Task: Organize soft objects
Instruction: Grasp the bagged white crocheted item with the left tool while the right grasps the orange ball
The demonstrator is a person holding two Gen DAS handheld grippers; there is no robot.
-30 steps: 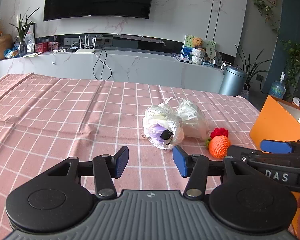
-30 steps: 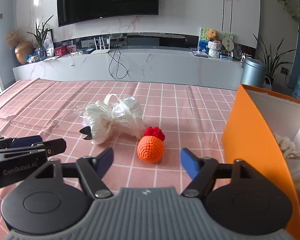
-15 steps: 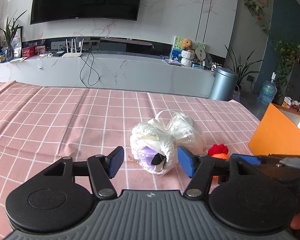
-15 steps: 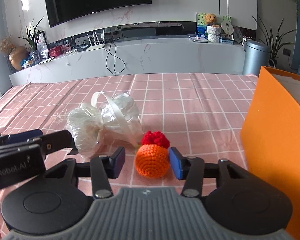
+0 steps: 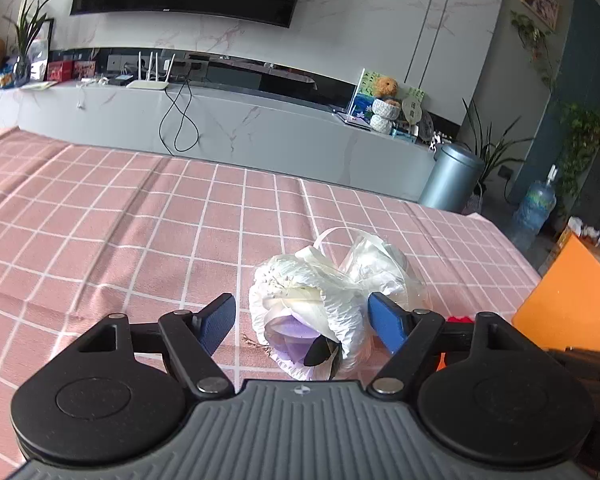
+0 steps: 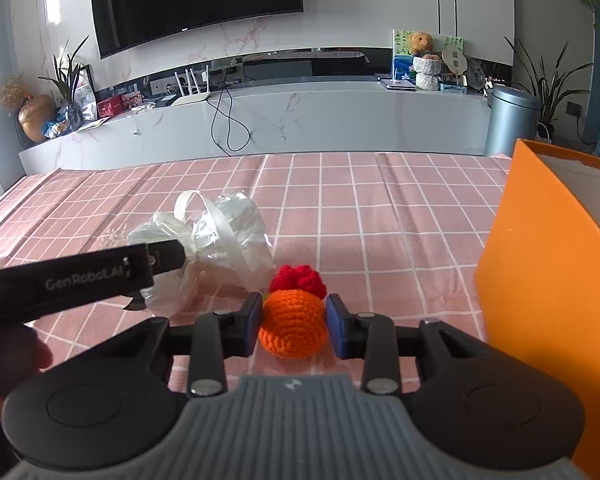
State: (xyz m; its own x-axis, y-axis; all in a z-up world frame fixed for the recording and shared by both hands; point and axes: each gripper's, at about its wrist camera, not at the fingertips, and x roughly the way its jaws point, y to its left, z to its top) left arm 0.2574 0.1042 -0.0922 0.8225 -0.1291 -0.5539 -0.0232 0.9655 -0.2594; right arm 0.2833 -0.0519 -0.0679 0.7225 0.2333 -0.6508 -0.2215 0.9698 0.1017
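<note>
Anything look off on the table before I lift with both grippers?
Nothing damaged or spilled. The wrapped flower bundle lies on its side between the open left gripper, whose jaws have just been opening. The right gripper has closed on the orange crochet ball. The tablecloth is slightly wrinkled.

Pink checked tablecloth (image 5: 140, 240) lies bare to the left and beyond. Orange box (image 6: 540, 300) walls off the right side. Wrapped bouquet (image 6: 220, 240) lies just left of crocheted orange ball (image 6: 293, 330), crowding that flank.
</note>
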